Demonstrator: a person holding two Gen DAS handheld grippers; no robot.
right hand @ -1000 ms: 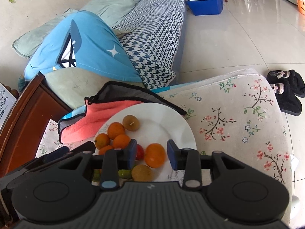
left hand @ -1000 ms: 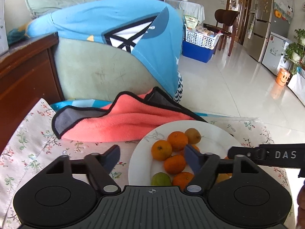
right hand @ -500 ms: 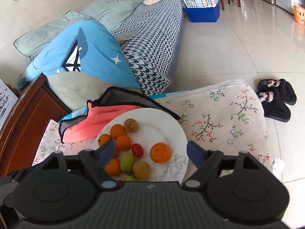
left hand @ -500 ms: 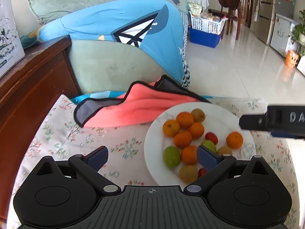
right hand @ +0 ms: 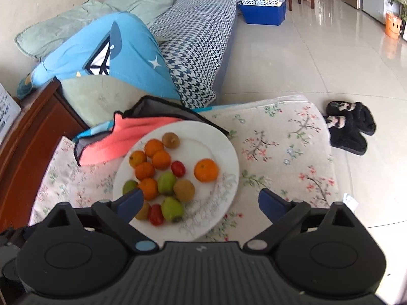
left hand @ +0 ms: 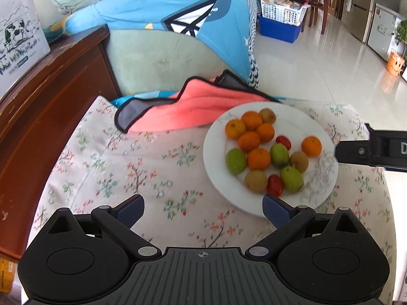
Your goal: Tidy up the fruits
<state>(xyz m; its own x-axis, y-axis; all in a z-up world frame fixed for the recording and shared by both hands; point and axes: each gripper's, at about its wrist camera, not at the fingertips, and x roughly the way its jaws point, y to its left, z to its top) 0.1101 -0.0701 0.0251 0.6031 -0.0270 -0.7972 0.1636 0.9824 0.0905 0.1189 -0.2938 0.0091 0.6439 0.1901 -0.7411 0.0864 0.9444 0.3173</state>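
A white plate (left hand: pixel 323 178) (right hand: pixel 223 142) sits on the floral-covered table and holds several oranges, green fruits, brown kiwis and two red tomatoes. One orange (left hand: pixel 311 146) (right hand: pixel 206 170) lies apart at the plate's right. My left gripper (left hand: pixel 203 208) is open and empty, above the cloth at the plate's near left. My right gripper (right hand: pixel 201 200) is open and empty, raised over the plate's near right edge; its body shows at the right of the left wrist view (left hand: pixel 376 147).
A coral and grey towel (left hand: pixel 183 106) (right hand: pixel 122 137) lies behind the plate, partly under its rim. A wooden cabinet (left hand: pixel 45 96) borders the left. A sofa with a blue cushion (right hand: pixel 106 50) stands behind. Black slippers (right hand: pixel 348 127) lie on the floor at right.
Both grippers have pulled back and up from the plate. The right jaws opened, leaving the lone orange on the plate. The left jaws opened wider.
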